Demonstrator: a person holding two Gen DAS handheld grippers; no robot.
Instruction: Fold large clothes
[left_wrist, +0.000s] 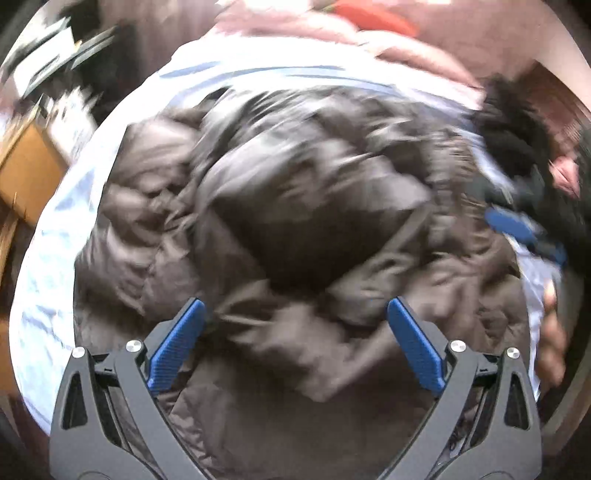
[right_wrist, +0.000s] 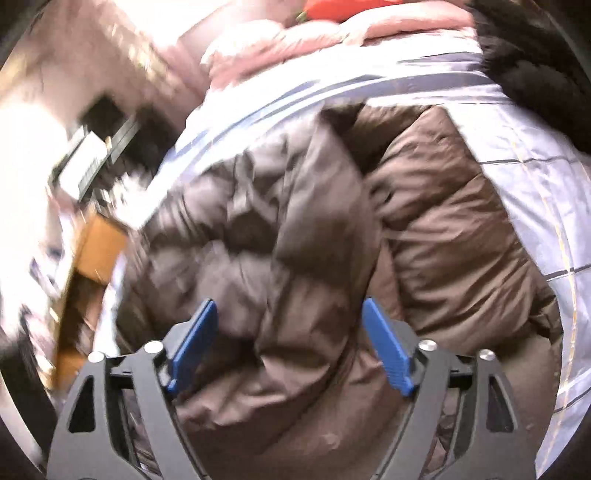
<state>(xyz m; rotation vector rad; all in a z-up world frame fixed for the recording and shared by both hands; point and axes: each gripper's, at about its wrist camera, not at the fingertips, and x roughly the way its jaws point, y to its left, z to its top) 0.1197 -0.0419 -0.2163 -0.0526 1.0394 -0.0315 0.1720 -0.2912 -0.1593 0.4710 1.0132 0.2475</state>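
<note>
Brown puffer jacket (left_wrist: 314, 206) lies bunched in the middle of the pale blue striped bedsheet (left_wrist: 48, 258), filling most of what both of my cameras see. From the left wrist view the picture is smeared, so I can make out only rumpled quilted folds. My left gripper (left_wrist: 295, 314) hangs over the near edge of the jacket with its 2 blue pads (left_wrist: 177, 347) spread wide and nothing between them. At 3 o'clock in that view sits my right gripper (left_wrist: 524, 232), its blue tips over the jacket's far side, just beside a dark furry trim (left_wrist: 509, 122) at 2 o'clock.

In the right wrist view the jacket (right_wrist: 424, 229) shows clearer, with a deep crease running from 12 o'clock down toward 6. My right gripper (right_wrist: 290, 321) also has its 2 blue pads (right_wrist: 388, 350) parted, jacket fabric bulging up between them but not pinched. A pink quilt (right_wrist: 295, 40) lies across the bed at 12 o'clock, and a wooden piece of furniture (right_wrist: 96, 251) stands at 9 o'clock.
</note>
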